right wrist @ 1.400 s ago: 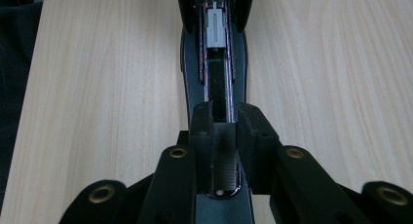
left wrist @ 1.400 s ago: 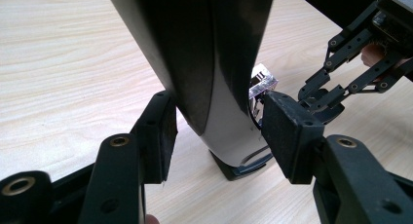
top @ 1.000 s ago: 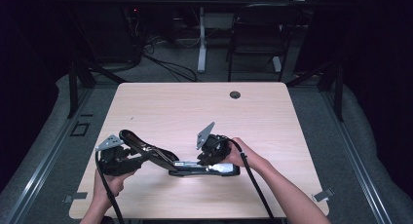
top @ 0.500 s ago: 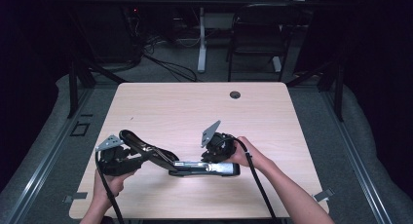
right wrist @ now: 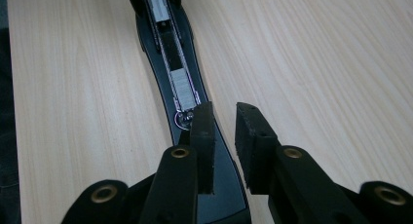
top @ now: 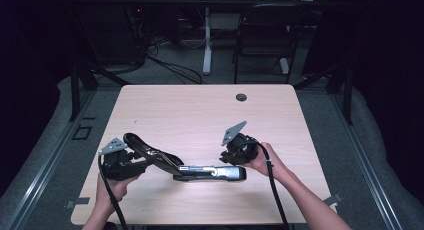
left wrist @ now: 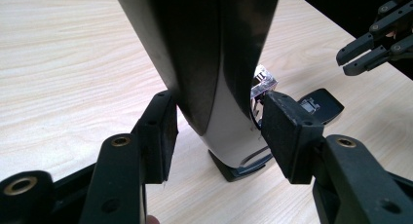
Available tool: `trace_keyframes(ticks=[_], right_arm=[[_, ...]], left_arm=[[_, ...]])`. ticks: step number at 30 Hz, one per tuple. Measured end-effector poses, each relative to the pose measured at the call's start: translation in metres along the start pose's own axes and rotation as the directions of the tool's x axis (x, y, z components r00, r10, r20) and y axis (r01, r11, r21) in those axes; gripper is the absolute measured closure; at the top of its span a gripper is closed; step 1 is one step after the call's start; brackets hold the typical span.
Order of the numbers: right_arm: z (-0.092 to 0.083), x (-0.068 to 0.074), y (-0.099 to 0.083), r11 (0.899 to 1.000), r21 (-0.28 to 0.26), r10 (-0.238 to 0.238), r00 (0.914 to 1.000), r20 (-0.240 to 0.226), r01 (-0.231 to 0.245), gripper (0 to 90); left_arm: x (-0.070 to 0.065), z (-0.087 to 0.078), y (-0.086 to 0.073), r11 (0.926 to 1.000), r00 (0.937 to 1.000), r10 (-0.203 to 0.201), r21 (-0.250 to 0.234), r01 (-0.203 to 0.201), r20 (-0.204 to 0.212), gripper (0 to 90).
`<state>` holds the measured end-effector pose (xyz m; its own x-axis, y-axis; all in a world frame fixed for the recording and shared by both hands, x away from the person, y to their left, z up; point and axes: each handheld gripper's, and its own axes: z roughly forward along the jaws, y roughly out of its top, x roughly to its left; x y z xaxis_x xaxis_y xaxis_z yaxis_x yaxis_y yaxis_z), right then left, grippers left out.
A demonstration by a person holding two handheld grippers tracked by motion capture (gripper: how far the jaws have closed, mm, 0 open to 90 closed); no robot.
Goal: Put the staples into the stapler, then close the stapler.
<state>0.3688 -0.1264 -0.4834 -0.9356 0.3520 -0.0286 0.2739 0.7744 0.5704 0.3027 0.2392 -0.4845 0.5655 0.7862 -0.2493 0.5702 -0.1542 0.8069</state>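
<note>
A long black-and-silver stapler lies hinged wide open near the table's front edge. Its base [top: 215,172] rests flat on the wood, and its top arm [top: 150,152] slants up to the left. My left gripper [top: 140,159] is shut on that raised arm. In the left gripper view both pads clamp the arm's black-and-white body [left wrist: 219,78]. My right gripper [top: 229,160] hovers just above the base's right end, jaws open by a narrow gap with nothing between them. In the right gripper view its jaws [right wrist: 224,121] look along the staple channel [right wrist: 170,53].
The light wooden table [top: 200,110] has a dark cable hole [top: 241,97] near its far edge. Behind the table, in the dark, stand a chair [top: 262,35] and a white desk leg [top: 206,40], with cables on the floor. Both forearms come in over the front edge.
My right gripper has drawn to the right and lifted a little, away from the stapler's middle toward the end of its base. The left gripper and the raised arm have not moved.
</note>
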Motion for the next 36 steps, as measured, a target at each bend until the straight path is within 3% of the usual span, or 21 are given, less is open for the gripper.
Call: trace_keyframes(ticks=[4, 5, 11, 12, 27, 36], right_arm=[[-0.002, -0.001, -0.001, 1.0, -0.003, 0.03, 0.9995, 0.013, -0.03, 78.2], [0.002, 0.001, -0.003, 0.997, -0.062, 0.045, 0.9977, 0.05, -0.042, 78.2], [0.003, 0.001, -0.002, 0.996, -0.065, 0.068, 0.9957, 0.064, -0.064, 79.3], [-0.001, -0.001, 0.0, 0.998, -0.008, 0.062, 0.9978, 0.024, -0.062, 79.4], [-0.003, -0.001, 0.002, 0.997, -0.017, 0.071, 0.9971, 0.028, -0.071, 80.0], [-0.006, -0.002, 0.007, 0.997, -0.03, 0.073, 0.9967, 0.036, -0.072, 80.2]], left_arm=[[-0.001, 0.0, 0.001, 1.0, 1.0, 0.005, 0.001, -0.005, -0.003, 48.6], [-0.001, 0.0, 0.001, 1.0, 1.0, 0.006, 0.002, -0.006, -0.003, 48.6], [-0.003, 0.0, 0.003, 0.9997, 0.9997, 0.022, 0.012, -0.022, -0.007, 48.6], [-0.004, 0.0, 0.004, 0.9997, 0.9997, 0.022, 0.013, -0.021, -0.009, 48.6], [-0.012, 0.002, 0.011, 0.9973, 0.9976, 0.067, 0.031, -0.066, -0.02, 49.0], [-0.013, 0.003, 0.013, 0.9979, 0.9982, 0.06, 0.024, -0.06, -0.006, 50.0]])
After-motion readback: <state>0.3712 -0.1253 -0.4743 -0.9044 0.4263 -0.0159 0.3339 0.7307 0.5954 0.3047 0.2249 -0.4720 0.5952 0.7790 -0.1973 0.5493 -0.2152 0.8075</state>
